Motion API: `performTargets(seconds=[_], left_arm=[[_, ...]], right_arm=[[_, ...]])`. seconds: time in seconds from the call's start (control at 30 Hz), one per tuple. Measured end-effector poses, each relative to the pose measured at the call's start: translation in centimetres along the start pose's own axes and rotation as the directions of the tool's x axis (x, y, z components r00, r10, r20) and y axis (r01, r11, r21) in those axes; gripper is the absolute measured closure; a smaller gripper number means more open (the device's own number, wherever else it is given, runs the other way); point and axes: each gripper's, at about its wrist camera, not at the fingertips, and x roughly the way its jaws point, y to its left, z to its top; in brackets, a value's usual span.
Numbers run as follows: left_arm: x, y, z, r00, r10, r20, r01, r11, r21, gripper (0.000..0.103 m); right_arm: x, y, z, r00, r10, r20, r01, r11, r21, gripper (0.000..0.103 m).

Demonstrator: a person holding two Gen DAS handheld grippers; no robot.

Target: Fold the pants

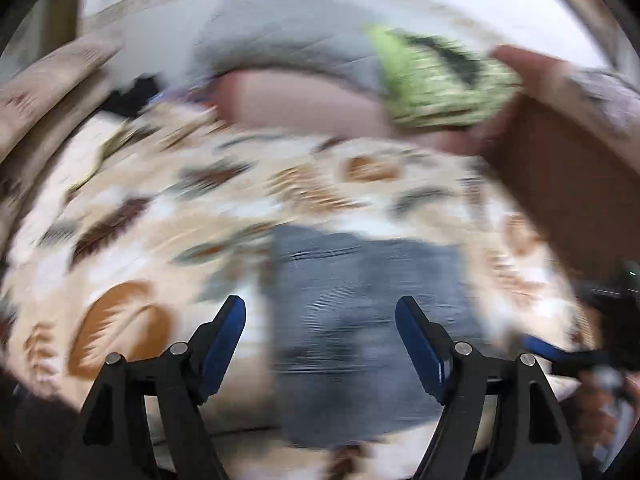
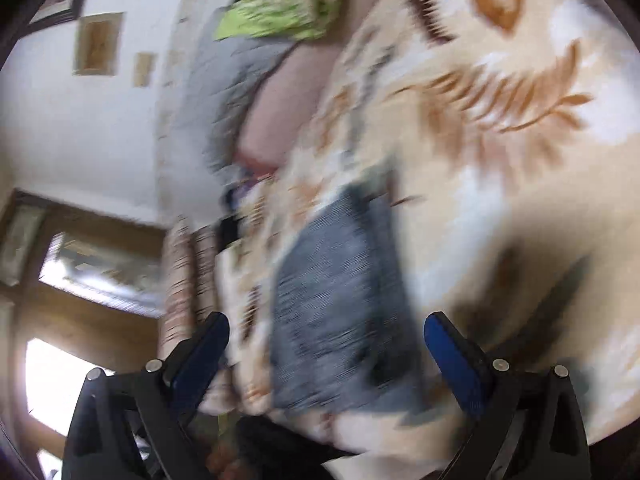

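Both views are blurred by motion. The grey-blue pants [image 1: 360, 320] lie as a folded, roughly rectangular bundle on a bed cover with a leaf print [image 1: 140, 220]. My left gripper [image 1: 320, 308] hovers over the near part of the pants with its blue pads wide apart and nothing pressed between them. In the right wrist view the pants [image 2: 336, 304] lie ahead on the cover [image 2: 520, 160], seen tilted. My right gripper [image 2: 326, 324] is open above them, with no cloth in its fingers. The other gripper [image 1: 560, 354] shows at the right edge of the left wrist view.
At the head of the bed lie a green patterned pillow [image 1: 436, 80], a pink pillow [image 1: 304, 100] and a grey quilted one [image 1: 280, 36]. A brown wooden piece [image 1: 568, 184] stands at the right. A wooden window frame [image 2: 80, 272] and white wall [image 2: 80, 128] are beside the bed.
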Motion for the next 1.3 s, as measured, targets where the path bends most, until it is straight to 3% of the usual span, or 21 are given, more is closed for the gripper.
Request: performTargets(seconds=[0.07,0.1,0.17,0.2,0.3,0.37,0.4,0.47,0.57,0.73,0.8,0.83,0.9,0.93,0.97,1.03,1.17,1.3], left_arm=[[1.5,1.5,-0.2,0.998,0.014,-0.059,-0.017,0.999,-0.042,0.025],[1.8,2.0,-0.4,0.997,0.015,-0.071,-0.018,0.999,-0.046,0.025],[2.6,1.4,-0.4,0.997,-0.009,-0.083,0.005,0.999,-0.044,0.025],[2.6,1.2,-0.6,0.996,-0.023,-0.081,0.019,0.999,-0.043,0.025],[2.0,0.6,-1.2,0.998,-0.04,-0.05,0.04,0.999,-0.003,0.025],[3.3,0.2,-1.7,0.998,-0.025,-0.064,0.026,0.999,0.028,0.023],[4.4,-0.3,-2.2,0.995,-0.018,-0.102,0.023,0.998,0.056,0.023],[6.0,-0.3,-3.2,0.992,0.005,-0.129,0.003,0.998,0.063,0.023],[6.3,0.5,-3.7,0.992,-0.018,-0.123,0.02,1.0,0.014,0.019],[6.7,1.1,-4.0,0.992,-0.041,-0.12,0.04,0.999,-0.008,0.016],[6.9,1.2,-4.1,0.992,-0.045,-0.115,0.044,0.999,-0.012,0.014],[7.0,1.3,-4.2,0.992,-0.048,-0.114,0.046,0.999,-0.019,0.013],[7.1,1.5,-4.2,0.992,-0.056,-0.116,0.052,0.998,-0.033,0.013],[7.1,1.6,-4.3,0.991,-0.06,-0.117,0.056,0.998,-0.036,0.013],[7.1,1.6,-4.2,0.991,-0.06,-0.118,0.057,0.998,-0.034,0.013],[6.9,1.5,-4.1,0.991,-0.059,-0.118,0.056,0.998,-0.023,0.012],[5.6,1.9,-2.9,0.988,-0.066,-0.142,0.059,0.997,-0.053,0.013],[2.1,2.6,-1.2,0.998,-0.064,-0.012,0.062,0.991,-0.116,0.012]], right_arm=[[0.9,0.6,-1.1,0.988,0.142,-0.064,-0.14,0.99,0.035,0.004],[1.4,0.5,-1.4,0.983,0.167,-0.082,-0.163,0.985,0.05,0.004],[2.8,-1.0,-2.0,0.991,0.078,-0.104,-0.071,0.995,0.074,0.004],[4.1,-3.2,-2.4,0.988,-0.046,-0.151,0.065,0.99,0.126,0.008],[3.2,-4.3,-2.3,0.994,-0.009,-0.111,0.032,0.979,0.201,0.011],[1.6,-2.3,-1.9,0.993,-0.106,-0.052,0.111,0.986,0.12,0.01],[1.3,-1.4,-1.8,0.994,-0.103,-0.045,0.107,0.989,0.1,0.01],[1.5,-0.7,-1.7,0.997,-0.055,-0.059,0.062,0.992,0.112,0.01],[2.6,-0.5,-2.0,0.995,-0.022,-0.099,0.036,0.99,0.139,0.01],[4.8,-2.7,-2.4,0.988,-0.074,-0.136,0.102,0.973,0.207,0.011],[5.0,-2.3,-2.3,0.987,-0.092,-0.13,0.115,0.975,0.188,0.018],[5.1,-2.1,-2.2,0.984,-0.119,-0.133,0.141,0.975,0.17,0.029],[5.7,-2.2,-2.0,0.971,-0.189,-0.147,0.212,0.965,0.157,0.06],[5.9,-2.9,-1.9,0.963,-0.218,-0.159,0.243,0.956,0.166,0.086],[5.9,-3.5,-1.8,0.951,-0.252,-0.178,0.282,0.944,0.172,0.09],[5.6,-3.2,-1.9,0.947,-0.27,-0.173,0.295,0.945,0.142,0.092],[4.9,1.8,-2.6,0.921,-0.376,-0.1,0.37,0.926,-0.078,0.095],[3.5,5.0,-3.7,0.893,-0.45,-0.023,0.434,0.873,-0.223,0.095]])
